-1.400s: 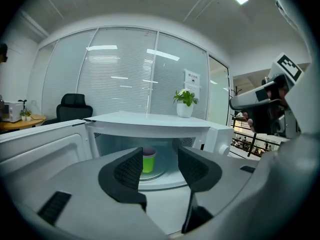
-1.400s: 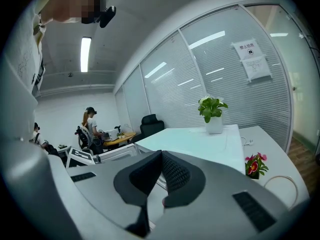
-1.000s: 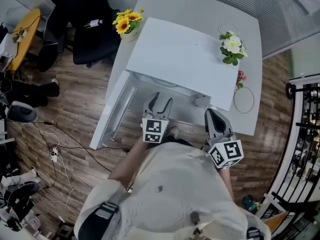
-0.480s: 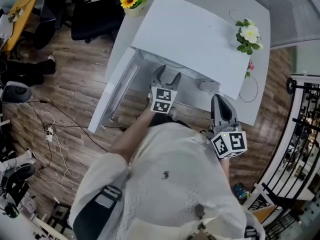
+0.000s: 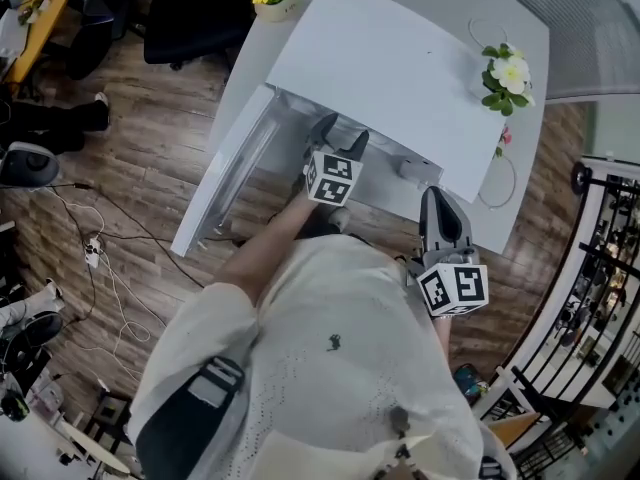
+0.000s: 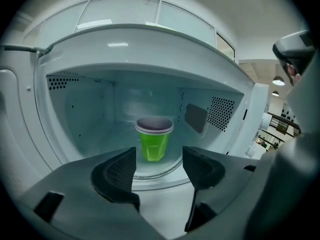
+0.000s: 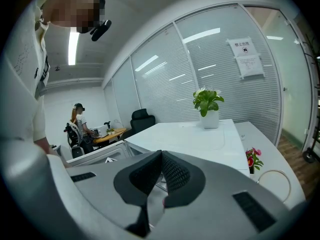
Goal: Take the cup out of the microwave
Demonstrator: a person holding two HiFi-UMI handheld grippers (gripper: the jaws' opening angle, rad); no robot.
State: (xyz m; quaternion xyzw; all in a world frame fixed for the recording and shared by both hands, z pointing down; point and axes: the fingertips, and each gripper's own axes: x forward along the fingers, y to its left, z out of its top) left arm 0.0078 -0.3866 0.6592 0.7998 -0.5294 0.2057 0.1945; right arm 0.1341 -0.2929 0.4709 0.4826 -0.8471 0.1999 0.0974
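Currently left gripper [image 6: 159,160] jaws are spread wide and have just been opening, nothing gripped: the translucent green plastic cup [image 6: 154,141] shows through the gap but sits further in, upright mid-cavity in the white box microwave [image 6: 75,119]. Right gripper [image 7: 161,173] jaws are clenched empty, off to the right outside. Door [image 5: 222,183] already swung open left; reach-in, grasp and pull-out all remain, I'd say.

No print can be read; the paper notice [image 7: 246,59] on the glass partition [image 7: 200,79] is too small.
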